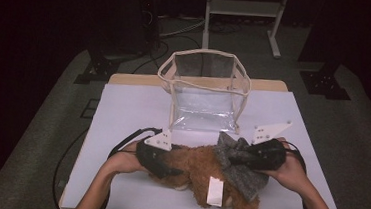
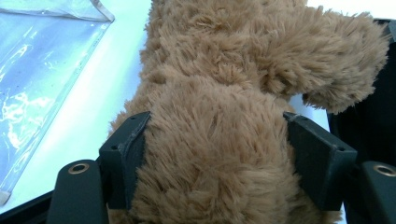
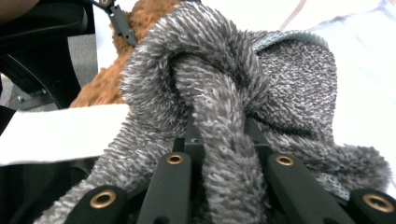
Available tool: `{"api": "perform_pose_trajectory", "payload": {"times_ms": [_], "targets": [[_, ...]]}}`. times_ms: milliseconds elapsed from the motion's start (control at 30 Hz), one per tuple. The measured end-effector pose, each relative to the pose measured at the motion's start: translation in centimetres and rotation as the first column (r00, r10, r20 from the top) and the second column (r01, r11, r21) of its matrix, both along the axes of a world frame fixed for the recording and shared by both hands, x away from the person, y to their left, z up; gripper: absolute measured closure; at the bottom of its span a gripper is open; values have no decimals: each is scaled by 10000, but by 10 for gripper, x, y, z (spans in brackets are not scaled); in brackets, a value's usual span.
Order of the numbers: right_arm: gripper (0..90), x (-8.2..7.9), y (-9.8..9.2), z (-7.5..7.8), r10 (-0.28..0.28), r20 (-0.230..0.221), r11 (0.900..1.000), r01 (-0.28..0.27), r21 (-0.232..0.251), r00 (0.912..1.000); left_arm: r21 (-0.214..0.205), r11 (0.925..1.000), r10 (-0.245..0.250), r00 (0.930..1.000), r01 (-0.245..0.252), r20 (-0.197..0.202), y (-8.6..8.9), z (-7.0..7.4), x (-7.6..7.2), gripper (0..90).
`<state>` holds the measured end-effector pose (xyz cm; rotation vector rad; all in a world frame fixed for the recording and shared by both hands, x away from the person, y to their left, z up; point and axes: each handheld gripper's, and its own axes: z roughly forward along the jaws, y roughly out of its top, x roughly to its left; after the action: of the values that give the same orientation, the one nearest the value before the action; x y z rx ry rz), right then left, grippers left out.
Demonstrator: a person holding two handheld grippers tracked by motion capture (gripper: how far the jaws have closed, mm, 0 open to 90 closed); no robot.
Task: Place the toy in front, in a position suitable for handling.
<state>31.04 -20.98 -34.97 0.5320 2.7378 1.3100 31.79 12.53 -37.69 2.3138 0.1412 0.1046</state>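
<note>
Left gripper (image 2: 217, 158) pinches the brown plush bear (image 2: 224, 121); right gripper (image 3: 224, 140) pinches its grey scarf (image 3: 219, 93); white tag (image 1: 215, 191) unreadable.

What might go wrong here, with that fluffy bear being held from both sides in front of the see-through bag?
The right gripper pinches only a fold of the grey knitted scarf, so a pull may slide it off the brown plush teddy bear. The left gripper squeezes soft fur, which could slip. The clear plastic bag with cream trim looks light and might tip if bumped.
</note>
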Motion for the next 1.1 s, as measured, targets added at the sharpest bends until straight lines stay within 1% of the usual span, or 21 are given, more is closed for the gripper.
{"api": "perform_pose_trajectory", "payload": {"times_ms": [67, 100, 167, 267, 367, 433, 567, 633, 700, 767, 800, 867, 900, 933, 1000, 1100], "targets": [[767, 0, 8, -2, 67, 94, 9997, -65, -241, 9999, -113, 9999, 79, 10000, -80, -16, 4, -1, 0, 271], [767, -2, 8, -3, 41, 110, 9997, -38, -251, 9999, -161, 9998, 86, 10000, -86, -19, 4, -1, -1, 271], [767, -5, 4, -7, 7, 52, 10000, -7, -82, 10000, -190, 9998, 87, 10000, -87, 14, 4, -2, -1, 272], [767, -14, -7, -14, -190, 6, 9998, 190, 3, 9998, -155, 9997, 174, 9998, -173, 63, 4, -1, -2, 273], [767, -21, -16, -18, -321, -97, 9994, 320, -134, 9994, -105, 9997, 204, 9997, -203, 98, 4, 0, -3, 273], [767, -23, -20, -20, -313, -210, 9993, 308, -215, 9993, -127, 9997, 185, 9998, -184, 52, 4, 0, -3, 272], [767, -24, -21, -25, -315, -357, 9994, 310, -169, 9989, -385, 9992, 145, 9999, -145, -17, 9, 5, -1, 253], [767, -23, -21, -26, -308, -410, 9994, 301, -187, 9987, -584, 9974, 416, 9991, -415, 15, 17, 10, 2, 230], [767, -22, -20, -26, -307, -445, 9993, 298, -221, 9985, -675, 9950, 734, 9973, -731, 25, 25, 13, 3, 219], [767, -20, -20, -25, -268, -455, 9994, 257, -252, 9986, -635, 9932, 975, 9952, -979, -88, 32, 12, 6, 231], [767, -19, -19, -22, -225, -451, 9993, 211, -321, 9987, -618, 9935, 949, 9952, -961, -225, 32, 9, 7, 240], [767, -16, -15, -15, -188, -280, 9990, 177, -400, 9994, -546, 9951, 798, 9958, -822, -442, 29, 3, 8, 260], [767, -14, -14, -12, -163, -247, 9990, 152, -410, 9996, -628, 9953, 702, 9959, -737, -563, 27, -1, 7, 261], [766, -12, -10, -8, -91, -184, 9992, 84, -389, 9998, -734, 9950, 636, 9964, -677, -568, 25, -3, 7, 263], [766, -3, 1, 1, 76, -22, 9986, -77, -517, 10000, -859, 9944, 577, 9968, -624, -560, 22, -4, 6, 286], [766, 8, 23, 8, 531, 72, 9957, -524, -763, 9986, -849, 9946, 551, 9971, -594, -529, 21, -5, 3, 305]]}}
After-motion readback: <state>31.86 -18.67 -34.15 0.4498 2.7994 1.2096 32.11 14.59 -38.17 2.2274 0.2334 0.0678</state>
